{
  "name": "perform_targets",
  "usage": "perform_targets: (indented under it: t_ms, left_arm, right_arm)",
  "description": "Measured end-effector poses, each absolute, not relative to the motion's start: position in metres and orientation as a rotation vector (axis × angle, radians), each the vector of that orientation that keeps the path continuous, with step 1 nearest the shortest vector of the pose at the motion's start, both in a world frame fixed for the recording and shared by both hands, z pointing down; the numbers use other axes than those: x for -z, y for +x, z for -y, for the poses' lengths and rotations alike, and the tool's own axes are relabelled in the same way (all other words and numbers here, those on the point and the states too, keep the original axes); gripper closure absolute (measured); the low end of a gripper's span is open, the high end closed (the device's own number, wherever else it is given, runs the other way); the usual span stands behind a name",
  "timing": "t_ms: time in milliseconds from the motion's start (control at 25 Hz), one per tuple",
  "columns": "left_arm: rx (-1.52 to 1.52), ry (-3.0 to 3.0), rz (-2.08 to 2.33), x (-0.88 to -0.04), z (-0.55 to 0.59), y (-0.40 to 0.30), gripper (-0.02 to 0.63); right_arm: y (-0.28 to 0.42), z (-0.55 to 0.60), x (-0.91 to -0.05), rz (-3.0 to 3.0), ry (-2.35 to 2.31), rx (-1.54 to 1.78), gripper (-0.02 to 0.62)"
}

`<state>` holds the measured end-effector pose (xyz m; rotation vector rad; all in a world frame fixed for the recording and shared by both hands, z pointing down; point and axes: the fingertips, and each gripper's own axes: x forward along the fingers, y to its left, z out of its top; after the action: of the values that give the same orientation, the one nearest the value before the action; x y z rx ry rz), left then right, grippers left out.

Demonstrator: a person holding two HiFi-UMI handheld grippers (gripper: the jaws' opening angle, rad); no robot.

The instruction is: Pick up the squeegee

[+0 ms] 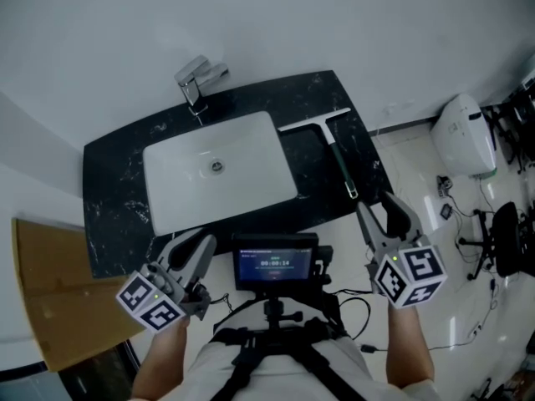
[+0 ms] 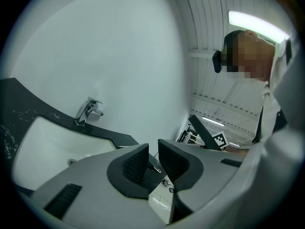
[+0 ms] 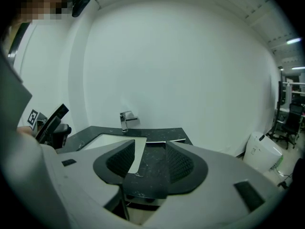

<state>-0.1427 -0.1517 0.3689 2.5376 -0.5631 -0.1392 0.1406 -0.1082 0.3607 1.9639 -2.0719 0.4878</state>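
The squeegee (image 1: 338,159) lies flat on the black stone counter (image 1: 117,190), right of the white sink (image 1: 242,153). Its white blade is toward the wall and its dark green handle points at the counter's near edge. My right gripper (image 1: 376,203) hovers just in front of the handle's end, open and empty. In the right gripper view the squeegee's blade (image 3: 175,140) shows past the right gripper (image 3: 150,149). My left gripper (image 1: 194,245) is held before the counter's front edge, below the sink. In its own view the left gripper (image 2: 153,151) has its jaws a little apart with nothing between them.
A chrome faucet (image 1: 196,80) stands behind the sink against the white wall. A small screen (image 1: 274,261) rides on the person's chest rig between the grippers. Cardboard (image 1: 50,291) lies on the left. A white appliance (image 1: 464,136), cables and an office chair (image 1: 506,236) occupy the floor at right.
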Motion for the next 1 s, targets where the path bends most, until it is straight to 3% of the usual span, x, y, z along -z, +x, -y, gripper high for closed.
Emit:
perform_targets:
  t_ms: [360, 680, 1000]
  left_arm:
    - [0.179, 2.541, 0.658, -0.360, 0.155, -0.129, 0.549]
    - [0.198, 2.536, 0.681, -0.355, 0.148, -0.098, 0.549]
    - [0.191, 2.537, 0.722, -0.353, 0.149, -0.092, 0.549]
  right_arm:
    - [0.135, 0.122, -0.374, 2.213, 1.681, -0.513, 0.394]
    - [0.163, 0.139, -0.353, 2.284, 1.714, -0.463, 0.394]
    - [0.163, 0.145, -0.344, 2.511, 1.632, -0.649, 0.396]
